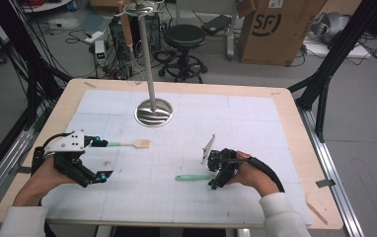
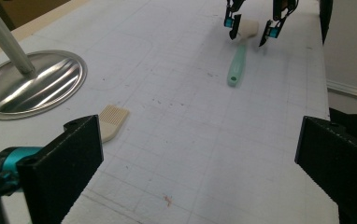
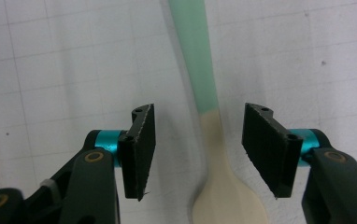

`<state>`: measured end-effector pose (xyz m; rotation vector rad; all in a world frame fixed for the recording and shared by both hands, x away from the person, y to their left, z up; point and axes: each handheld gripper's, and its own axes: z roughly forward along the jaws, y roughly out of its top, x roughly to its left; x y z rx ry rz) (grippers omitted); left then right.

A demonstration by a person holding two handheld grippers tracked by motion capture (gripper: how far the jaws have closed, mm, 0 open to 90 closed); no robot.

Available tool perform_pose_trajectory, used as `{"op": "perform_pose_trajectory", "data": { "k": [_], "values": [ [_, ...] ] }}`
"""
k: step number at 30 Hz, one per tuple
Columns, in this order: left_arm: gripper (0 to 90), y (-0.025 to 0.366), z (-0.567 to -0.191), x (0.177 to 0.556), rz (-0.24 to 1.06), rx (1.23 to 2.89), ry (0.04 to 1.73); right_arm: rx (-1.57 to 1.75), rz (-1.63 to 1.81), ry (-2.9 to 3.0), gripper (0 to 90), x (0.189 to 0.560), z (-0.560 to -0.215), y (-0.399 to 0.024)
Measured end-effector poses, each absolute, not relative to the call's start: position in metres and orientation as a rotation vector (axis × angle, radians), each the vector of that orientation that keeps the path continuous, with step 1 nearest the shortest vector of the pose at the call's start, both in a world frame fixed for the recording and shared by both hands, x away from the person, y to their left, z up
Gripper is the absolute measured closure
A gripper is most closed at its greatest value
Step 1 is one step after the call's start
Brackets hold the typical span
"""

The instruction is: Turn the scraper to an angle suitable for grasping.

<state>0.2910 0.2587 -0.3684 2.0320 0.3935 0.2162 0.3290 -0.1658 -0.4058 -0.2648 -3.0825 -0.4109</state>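
Note:
A spatula with a green handle (image 1: 192, 177) and a cream head lies flat on the white mat. My right gripper (image 1: 212, 177) points down over its head end. In the right gripper view the spatula's cream neck (image 3: 216, 140) runs between the two pads of the right gripper (image 3: 204, 149), with a gap on each side, so that gripper is open. A small brush (image 1: 134, 143) with a green handle and a cream head (image 2: 111, 122) lies just beyond one jaw of my left gripper (image 1: 101, 159). The left gripper (image 2: 200, 163) stands wide open with nothing between its pads.
A metal stand with a round shiny base (image 1: 153, 112) and an upright pole (image 1: 146, 49) rises at the back middle of the mat (image 1: 255, 128). The wooden table edge (image 1: 302, 148) frames the mat. A stool (image 1: 184, 37), a cardboard box (image 1: 275, 27) and cables sit on the floor beyond.

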Motion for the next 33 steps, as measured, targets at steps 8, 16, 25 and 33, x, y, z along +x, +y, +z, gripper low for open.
{"op": "perform_pose_trajectory", "data": {
  "k": [8, 16, 25, 33],
  "values": [
    [1.7, 0.259, -0.368, 0.291, 0.217, 2.031, 0.394, -0.289, -0.355, -3.09, 54.1, 0.331, -0.408, -0.163],
    [1.7, 0.257, -0.369, 0.291, 0.213, 2.033, 0.391, -0.247, -0.305, -3.113, 70.8, 0.329, -0.407, -0.158],
    [1.7, 0.257, -0.369, 0.291, 0.214, 2.033, 0.392, -0.169, -0.213, -3.131, 78.0, 0.326, -0.407, -0.148],
    [1.7, 0.258, -0.368, 0.291, 0.214, 2.031, 0.391, -0.144, -0.181, -3.134, 80.4, 0.326, -0.406, -0.145]
  ]
}}
